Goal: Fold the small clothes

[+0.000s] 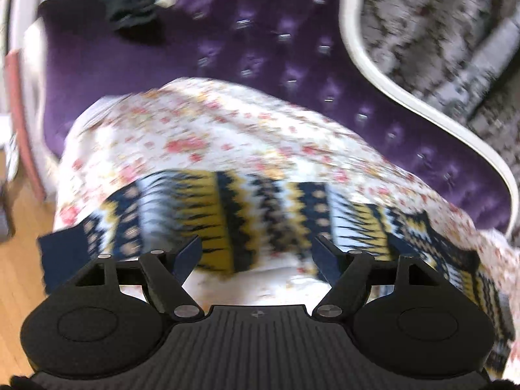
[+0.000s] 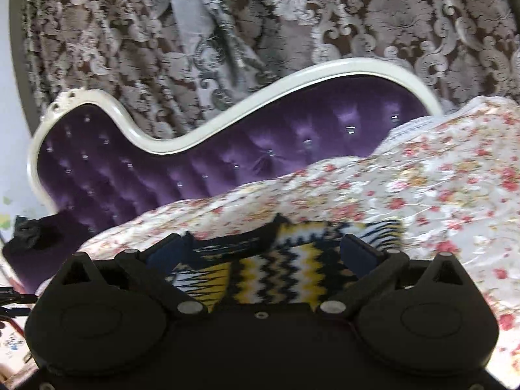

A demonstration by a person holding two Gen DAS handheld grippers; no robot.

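Currently, at my remote station, both wrist feeds show a patterned garment on a covered seat.

Garment: I see a knit piece (image 1: 247,214) in navy, yellow, black and white zigzag bands, spread across the near edge of the floral cover; in the right wrist view it (image 2: 292,279) lies just in front of the gripper body.

Left gripper: my left gripper (image 1: 256,253) has its fingers spread wide apart, gripping nothing; the blue pads (image 1: 190,253) hang over the near part of the garment (whether they touch the cloth I cannot tell, the feed is blurred).

Right gripper: my right gripper (image 2: 265,253) is likewise released, fingers wide, with the garment lying between and beneath the two pads (image 2: 356,253); I cannot tell if there is contact.

Floral cover: a white sheet with red and yellow flowers (image 1: 208,136) drapes the seat under the garment, reaching to the right in the right wrist view (image 2: 438,188).

Sofa: a purple tufted back with a curved white frame (image 2: 227,113) rises on the far side.

Dark cloth: a black bundle (image 1: 130,3) sits on the far left of the purple upholstery.

Curtain: grey-brown damask (image 2: 292,19) hangs behind the sofa.

Floor: wood boards (image 1: 19,260) show at near left.
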